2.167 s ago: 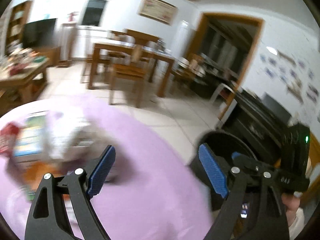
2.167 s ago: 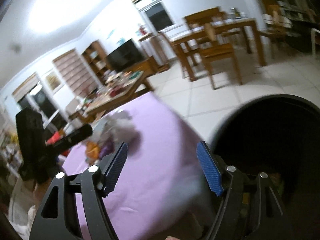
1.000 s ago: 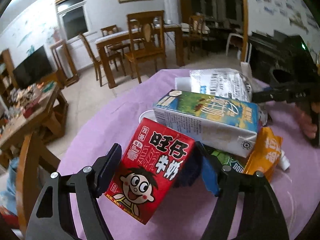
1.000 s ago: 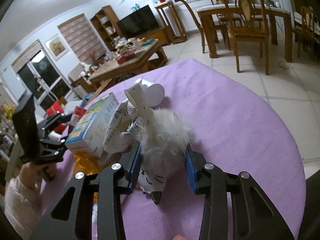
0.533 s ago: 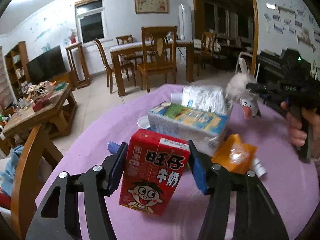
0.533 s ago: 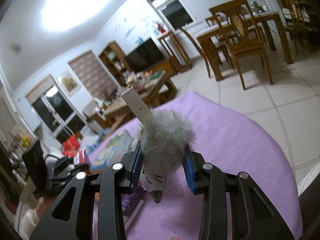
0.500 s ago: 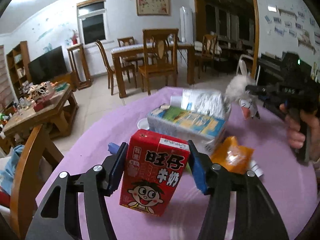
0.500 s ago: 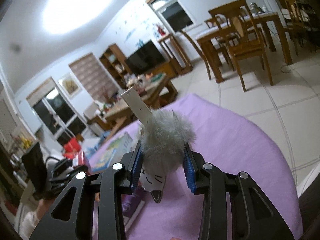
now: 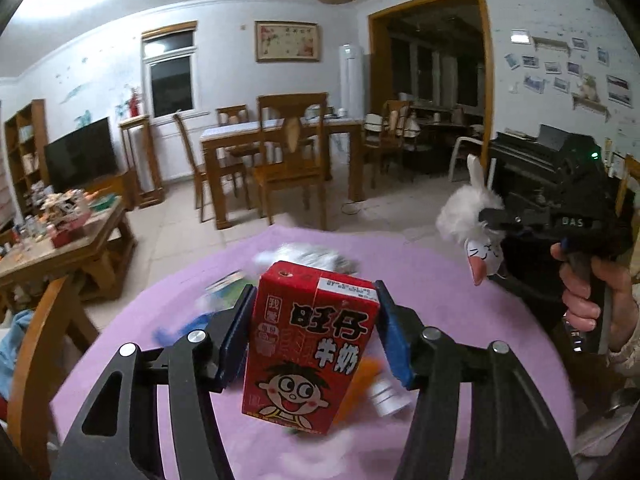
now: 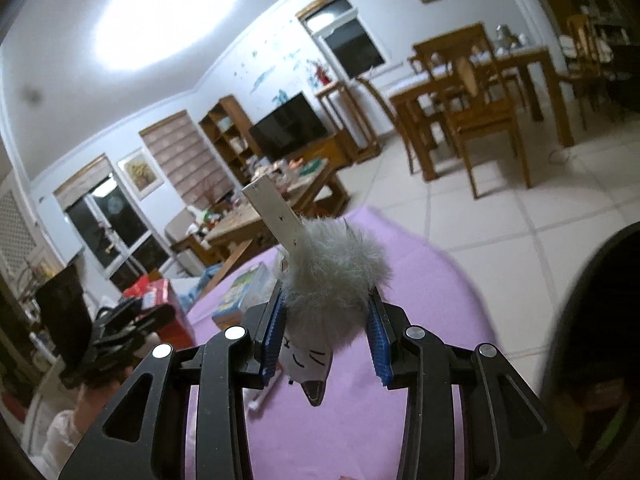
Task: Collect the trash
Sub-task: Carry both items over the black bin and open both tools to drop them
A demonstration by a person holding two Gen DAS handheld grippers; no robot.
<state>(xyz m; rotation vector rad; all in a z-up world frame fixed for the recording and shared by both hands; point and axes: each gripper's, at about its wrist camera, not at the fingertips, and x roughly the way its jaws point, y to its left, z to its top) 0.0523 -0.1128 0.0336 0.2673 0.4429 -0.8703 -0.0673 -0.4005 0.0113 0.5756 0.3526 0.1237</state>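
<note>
My left gripper [image 9: 314,338] is shut on a red milk carton [image 9: 312,344] with a cartoon face and holds it above the purple table [image 9: 460,280]. My right gripper [image 10: 326,344] is shut on a fluffy white rabbit toy [image 10: 332,280] with a long ear, lifted above the table; it also shows in the left wrist view [image 9: 474,220]. More trash lies blurred on the table behind the carton: a green and blue box [image 10: 244,292], a silver wrapper [image 9: 308,258], an orange packet [image 9: 366,376]. The dark trash bin [image 10: 592,340] stands at the right edge of the right wrist view.
A wooden chair back [image 9: 36,344] stands at the table's left. A dining table with chairs [image 9: 280,152], a cluttered coffee table [image 9: 60,232] and a dark piano [image 9: 532,164] stand around the tiled floor.
Both grippers have lifted higher with their loads. The red carton has risen off the table, and the right gripper with the rabbit toy has swung right, bringing the bin into its view.
</note>
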